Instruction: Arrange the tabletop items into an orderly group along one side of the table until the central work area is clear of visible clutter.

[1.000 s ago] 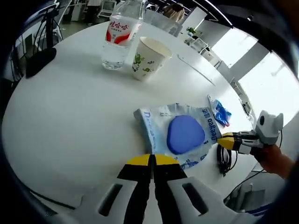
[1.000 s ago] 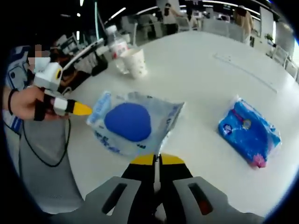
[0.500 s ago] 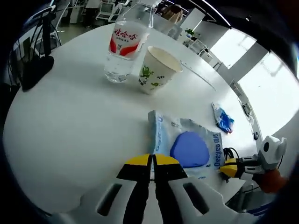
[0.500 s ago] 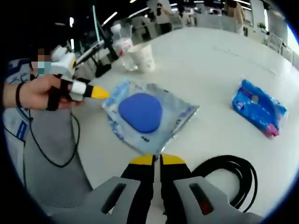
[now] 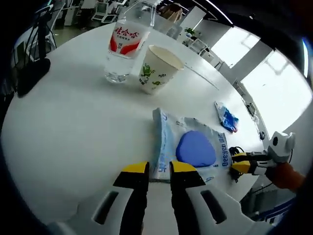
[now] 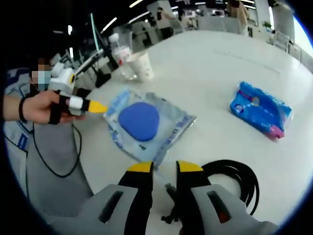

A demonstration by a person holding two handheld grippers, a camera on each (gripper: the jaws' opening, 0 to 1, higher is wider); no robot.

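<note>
A pale blue wipes pack (image 5: 188,147) with a blue oval lid lies flat on the white round table (image 5: 73,127). My left gripper (image 5: 159,169) is open, and the pack's near edge lies just in front of its jaws. My right gripper (image 6: 165,167) is also open, with a corner of the pack (image 6: 142,122) just ahead of it. A clear water bottle (image 5: 124,44) with a red label and a paper cup (image 5: 156,63) stand together farther off. A small blue packet (image 6: 259,110) lies to the right. The left gripper (image 6: 90,105), held by a hand, is at the pack's left edge.
A black coiled cable (image 6: 234,181) lies by my right gripper, near the table edge. A dark object (image 5: 32,73) sits at the table's left rim. Office desks and people stand in the background. The right gripper (image 5: 242,163) shows beyond the pack.
Both grippers were shut at the pack's edges and now stand open. The right gripper view has drawn back slightly, bringing more of the cable into view.
</note>
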